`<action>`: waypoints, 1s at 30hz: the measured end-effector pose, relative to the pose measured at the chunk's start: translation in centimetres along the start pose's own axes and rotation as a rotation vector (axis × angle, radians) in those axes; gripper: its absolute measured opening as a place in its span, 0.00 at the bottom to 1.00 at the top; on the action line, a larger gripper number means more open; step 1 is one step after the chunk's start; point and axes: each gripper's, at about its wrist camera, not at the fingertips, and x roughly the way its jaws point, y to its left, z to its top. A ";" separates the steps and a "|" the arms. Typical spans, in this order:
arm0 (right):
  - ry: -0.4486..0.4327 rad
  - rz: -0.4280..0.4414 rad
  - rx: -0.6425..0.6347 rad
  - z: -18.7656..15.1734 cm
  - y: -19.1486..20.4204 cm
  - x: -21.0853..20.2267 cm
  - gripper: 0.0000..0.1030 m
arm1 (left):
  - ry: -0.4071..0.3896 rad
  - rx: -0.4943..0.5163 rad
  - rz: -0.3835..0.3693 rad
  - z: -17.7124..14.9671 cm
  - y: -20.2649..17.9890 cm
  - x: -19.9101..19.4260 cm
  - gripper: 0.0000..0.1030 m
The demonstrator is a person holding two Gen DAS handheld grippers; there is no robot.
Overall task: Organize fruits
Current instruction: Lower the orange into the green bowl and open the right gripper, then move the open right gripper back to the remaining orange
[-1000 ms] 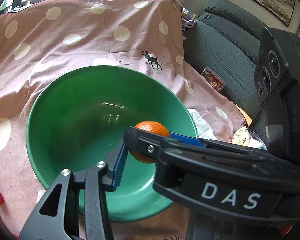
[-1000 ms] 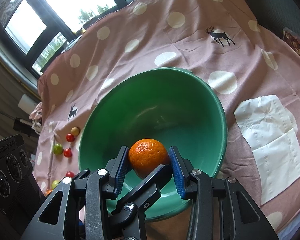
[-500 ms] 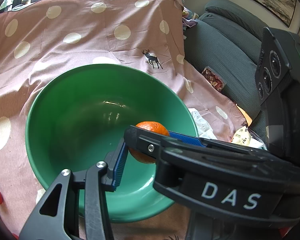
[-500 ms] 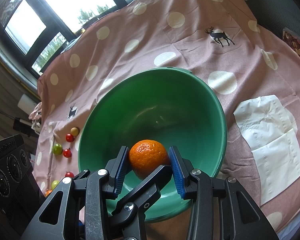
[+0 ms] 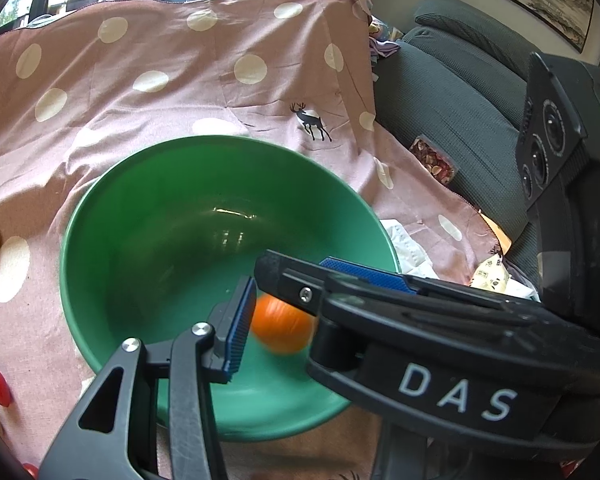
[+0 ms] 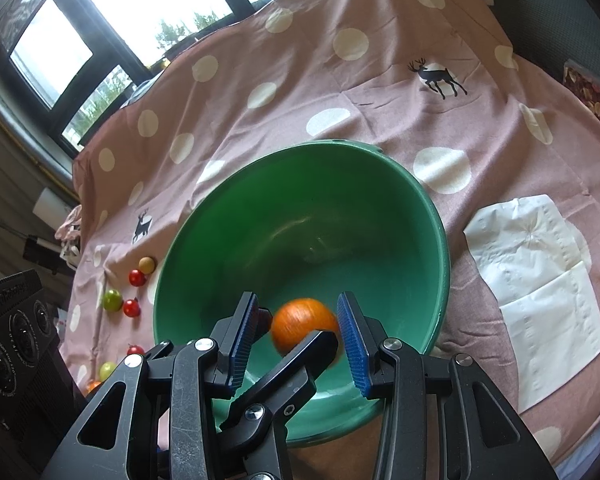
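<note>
orange [image 6: 300, 326] dropped lower into green bowl [image 6: 428, 216], blurred, clear of jaws

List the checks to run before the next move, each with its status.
1. Orange inside green bowl: ok, low within it, blurred.
2. Right gripper free of the orange: ok, a gap shows at one blue pad.
3. Left gripper state: cannot tell, one finger is hidden behind the right gripper.
4. Grippers clear of each other: not ok, a left finger crosses under the right jaws.
5. Remaining fruit in view: ok, small tomatoes lie on the cloth beside the bowl.
</note>
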 end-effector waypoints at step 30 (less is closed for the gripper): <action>0.034 0.384 -0.161 -1.6 9.7 -0.5 0.67 | -0.135 -0.162 0.213 -3.9 8.1 -16.4 0.75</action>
